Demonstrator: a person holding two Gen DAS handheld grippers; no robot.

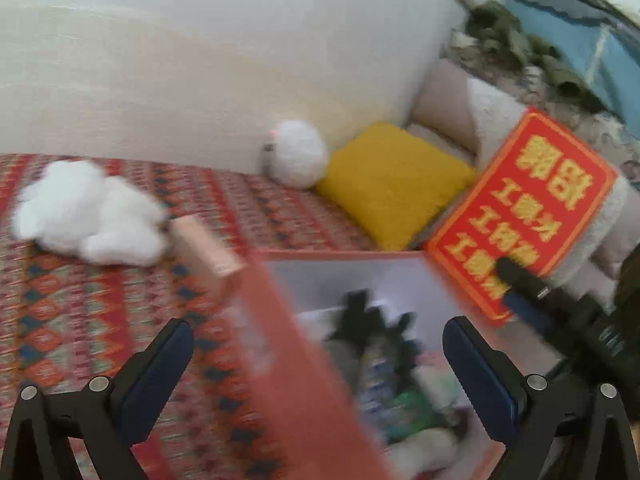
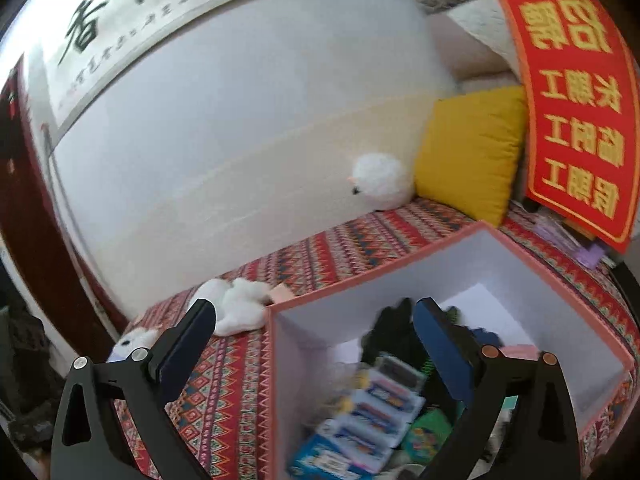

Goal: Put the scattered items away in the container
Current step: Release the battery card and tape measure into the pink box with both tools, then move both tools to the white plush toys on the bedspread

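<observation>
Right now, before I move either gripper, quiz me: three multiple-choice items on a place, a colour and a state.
1. Where is the small pink box?
A) inside the container
B) on the blanket beside the white plush toy
C) on the yellow cushion

2. What colour is the container's rim?
A) salmon pink
B) green
C) black

3. How is the left gripper?
A) shut on a toy
B) shut on nothing
C) open, holding nothing

Answers: 1 B, it lies against the white plush toy; 2 A, the rim is pink; 3 C, the fingers stand wide apart.
</observation>
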